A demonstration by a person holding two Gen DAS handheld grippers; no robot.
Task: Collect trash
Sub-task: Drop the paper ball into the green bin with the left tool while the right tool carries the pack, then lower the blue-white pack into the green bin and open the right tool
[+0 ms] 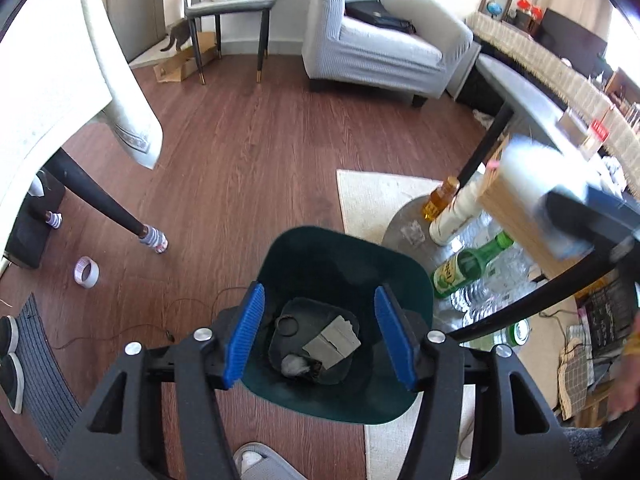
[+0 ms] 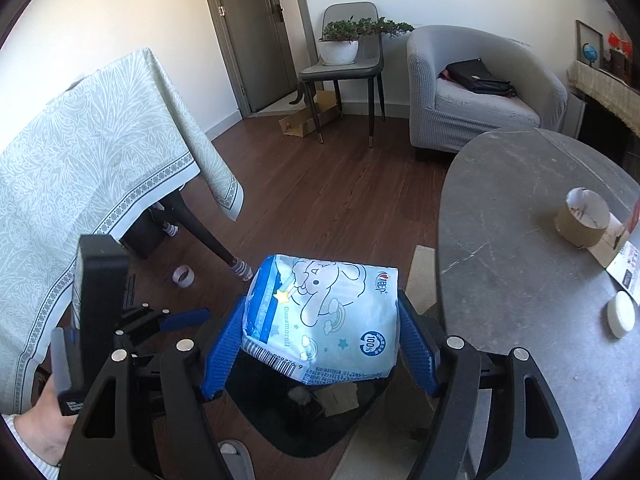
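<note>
A dark green trash bin [image 1: 404, 276] stands on the floor below my left gripper [image 1: 320, 340], which is open and empty right above its mouth. Inside lie a grey cardboard piece [image 1: 332, 342], a crumpled wad [image 1: 294, 364] and a dark lid. My right gripper [image 2: 320, 340] is shut on a light-blue tissue pack [image 2: 324, 316] with a cartoon print, held above the same bin [image 2: 280, 420]. In the left wrist view the pack shows blurred at the right [image 1: 532, 184]. The left gripper shows at the left of the right wrist view [image 2: 176, 320].
Bottles [image 1: 464, 268] lie on a low round table beside the bin. A grey oval table [image 2: 520, 280] holds a tape roll [image 2: 582, 218] and a white lid [image 2: 620, 314]. A cloth-covered table [image 2: 80, 168], a tape roll [image 1: 86, 272] on the floor, an armchair [image 1: 380, 48] and my slipper [image 1: 250, 460] are around.
</note>
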